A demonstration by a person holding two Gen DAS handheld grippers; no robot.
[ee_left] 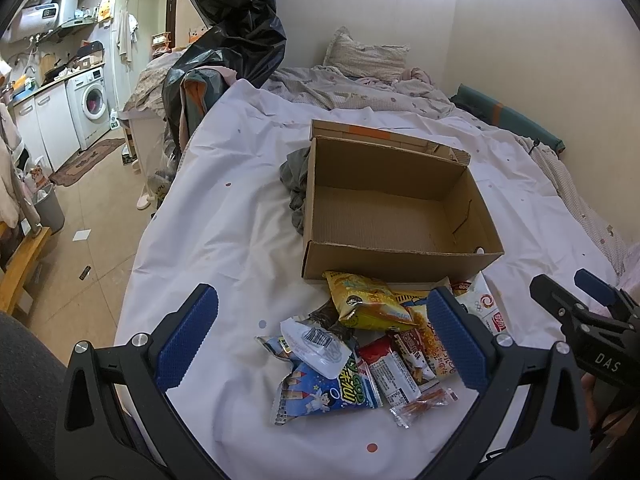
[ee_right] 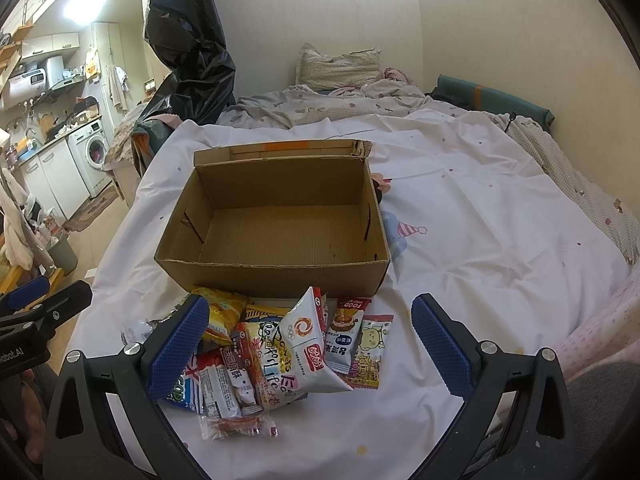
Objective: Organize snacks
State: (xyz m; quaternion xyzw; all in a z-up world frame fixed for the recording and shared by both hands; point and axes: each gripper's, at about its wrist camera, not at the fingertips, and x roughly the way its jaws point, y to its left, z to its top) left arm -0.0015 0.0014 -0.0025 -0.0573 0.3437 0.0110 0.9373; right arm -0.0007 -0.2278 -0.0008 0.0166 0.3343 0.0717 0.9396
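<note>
An open, empty cardboard box (ee_left: pixel 400 216) (ee_right: pixel 276 224) sits on the white bedsheet. A pile of snack packets (ee_left: pixel 360 352) (ee_right: pixel 280 352) lies just in front of it: a yellow chip bag (ee_left: pixel 368 300), a blue-and-green packet (ee_left: pixel 324 392), a white bag with an orange swirl (ee_right: pixel 308 340), a small clear-wrapped orange snack (ee_right: pixel 236 428). My left gripper (ee_left: pixel 320 336) is open above the pile's left side. My right gripper (ee_right: pixel 312 340) is open above the pile; its tips also show at the right of the left wrist view (ee_left: pixel 576 288). Both are empty.
A grey cloth (ee_left: pixel 296 184) lies against the box's left side. A crumpled duvet and pillow (ee_left: pixel 364 60) are at the bed's far end. A black plastic bag (ee_left: pixel 232 32) hangs at the bed's left edge, with floor and kitchen units (ee_left: pixel 60 120) beyond.
</note>
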